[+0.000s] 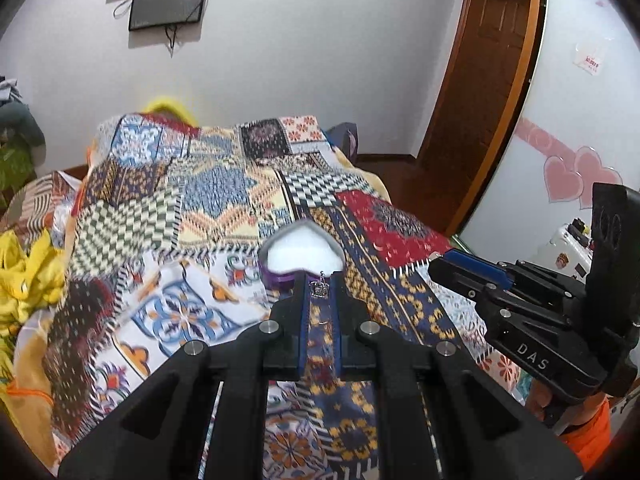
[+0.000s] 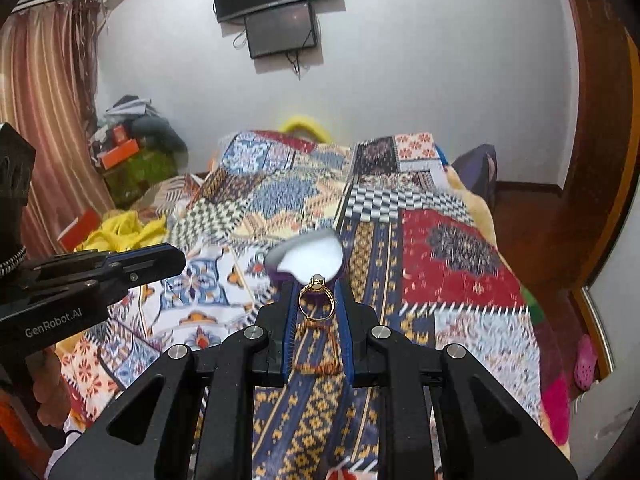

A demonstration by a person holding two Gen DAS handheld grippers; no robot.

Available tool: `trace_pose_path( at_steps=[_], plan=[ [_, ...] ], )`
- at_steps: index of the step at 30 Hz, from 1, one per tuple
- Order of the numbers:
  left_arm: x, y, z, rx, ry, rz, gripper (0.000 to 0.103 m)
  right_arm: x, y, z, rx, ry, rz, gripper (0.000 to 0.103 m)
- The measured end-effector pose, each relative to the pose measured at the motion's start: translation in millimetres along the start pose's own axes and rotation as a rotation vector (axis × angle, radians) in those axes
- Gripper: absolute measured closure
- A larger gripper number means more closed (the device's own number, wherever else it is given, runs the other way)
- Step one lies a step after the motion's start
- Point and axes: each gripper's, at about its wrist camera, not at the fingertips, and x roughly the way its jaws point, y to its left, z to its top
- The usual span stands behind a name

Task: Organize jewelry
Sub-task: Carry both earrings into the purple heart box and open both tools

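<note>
A purple heart-shaped jewelry box (image 1: 304,252) with a white lining lies open on the patchwork bedspread; it also shows in the right wrist view (image 2: 310,258). My left gripper (image 1: 320,290) is shut on a small silver charm (image 1: 319,288), held just in front of the box. My right gripper (image 2: 316,296) is shut on a gold ring with a pale stone (image 2: 316,294), also just short of the box. Each gripper shows from the side in the other's view: the right one (image 1: 452,268) and the left one (image 2: 176,258).
The patchwork bedspread (image 1: 200,200) covers the bed. Yellow cloth (image 1: 28,276) lies at its left edge. A wooden door (image 1: 480,80) stands at the right, and two dark screens (image 2: 276,4) hang on the far wall. Piled clutter (image 2: 132,148) sits by a striped curtain.
</note>
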Motion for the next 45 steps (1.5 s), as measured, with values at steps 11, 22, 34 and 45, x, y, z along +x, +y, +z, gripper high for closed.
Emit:
trace_pose_path(
  at_steps=[11, 22, 34, 45],
  plan=[
    [21, 13, 31, 0.007, -0.034, -0.004, 0.094, 27, 0, 23, -0.021, -0.023, 0.017, 0.086],
    [78, 27, 40, 0.012, 0.059, -0.034, 0.094, 85, -11, 24, -0.020, 0.074, 0.046, 0.086],
    [137, 45, 41, -0.020, 0.200, -0.068, 0.094, 119, -15, 23, -0.051, 0.194, 0.101, 0.086],
    [157, 44, 41, 0.014, 0.246, -0.036, 0.094, 135, -18, 20, -0.067, 0.251, 0.108, 0.086]
  ],
)
